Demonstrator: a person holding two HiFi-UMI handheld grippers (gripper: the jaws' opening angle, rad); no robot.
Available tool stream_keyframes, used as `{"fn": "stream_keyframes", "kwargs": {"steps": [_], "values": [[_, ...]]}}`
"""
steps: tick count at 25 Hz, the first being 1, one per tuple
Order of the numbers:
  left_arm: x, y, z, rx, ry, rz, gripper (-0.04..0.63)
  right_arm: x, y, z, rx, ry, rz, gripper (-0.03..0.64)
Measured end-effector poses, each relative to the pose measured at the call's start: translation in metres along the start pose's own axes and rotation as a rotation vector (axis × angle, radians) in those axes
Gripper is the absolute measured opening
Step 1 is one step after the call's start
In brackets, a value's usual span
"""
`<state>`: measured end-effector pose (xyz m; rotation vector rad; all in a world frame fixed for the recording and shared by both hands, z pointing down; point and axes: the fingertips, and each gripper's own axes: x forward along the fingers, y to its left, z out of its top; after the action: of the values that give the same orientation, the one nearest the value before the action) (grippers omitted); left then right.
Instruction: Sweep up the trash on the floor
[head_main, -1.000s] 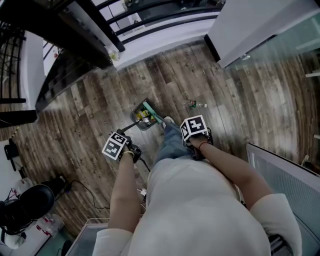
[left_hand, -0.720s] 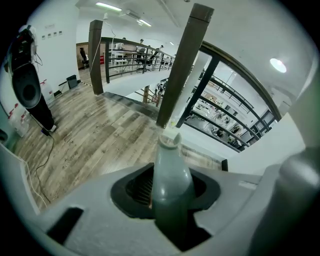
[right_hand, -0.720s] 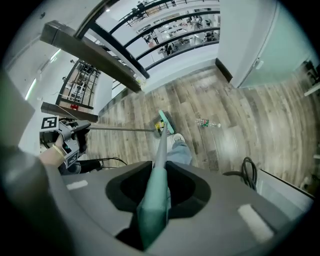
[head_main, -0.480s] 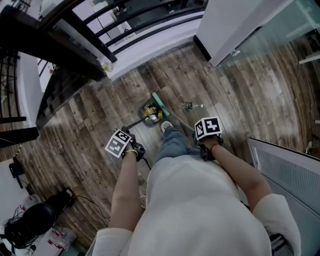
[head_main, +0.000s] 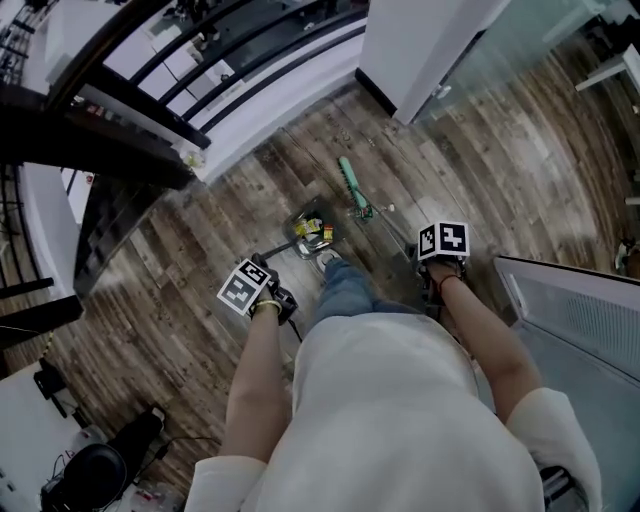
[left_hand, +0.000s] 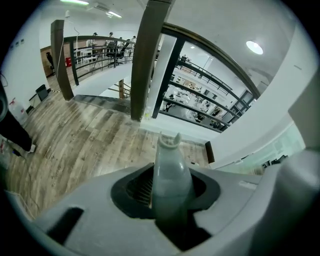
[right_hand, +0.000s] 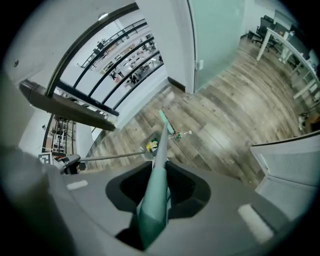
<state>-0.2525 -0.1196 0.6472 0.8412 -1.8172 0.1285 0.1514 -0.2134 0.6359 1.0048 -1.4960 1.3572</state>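
In the head view my left gripper (head_main: 268, 297) is shut on the long thin handle of a dark dustpan (head_main: 312, 232), which rests on the wooden floor with yellow scraps inside. The handle's grey end (left_hand: 169, 175) stands clamped between the jaws in the left gripper view. My right gripper (head_main: 440, 272) is shut on the teal broom handle (right_hand: 154, 200). The teal broom head (head_main: 349, 183) lies on the floor past the dustpan, beside a small clear bottle (head_main: 376, 210). The right gripper view shows the broom head (right_hand: 167, 123), bottle (right_hand: 183, 134) and dustpan (right_hand: 152, 146) together.
A black railing (head_main: 200, 60) and white ledge run along the far side, with a white pillar (head_main: 420, 40) and a glass wall at the far right. A white mesh cabinet (head_main: 580, 320) stands at my right. A black chair (head_main: 90, 470) and cables sit near left.
The broom head has swung away from the dustpan mouth to the far side, beside the bottle. My right gripper moved right; the left one barely moved.
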Motion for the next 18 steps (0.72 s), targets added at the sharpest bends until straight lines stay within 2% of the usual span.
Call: {"fn": "stream_keyframes", "kwargs": {"steps": [7,13,18], "values": [[0.015,-0.025,0.003,0.074,0.027,-0.013,0.124,-0.002,-0.045,0.025,0.065,-0.036,-0.087,0.097],[0.025,-0.041,0.006,0.120,0.045,-0.020,0.124,0.007,-0.070,0.036,0.000,-0.006,-0.194,0.097],[0.030,-0.051,0.007,0.124,0.055,-0.020,0.124,0.017,-0.082,0.040,-0.031,0.039,-0.251,0.097]]}}
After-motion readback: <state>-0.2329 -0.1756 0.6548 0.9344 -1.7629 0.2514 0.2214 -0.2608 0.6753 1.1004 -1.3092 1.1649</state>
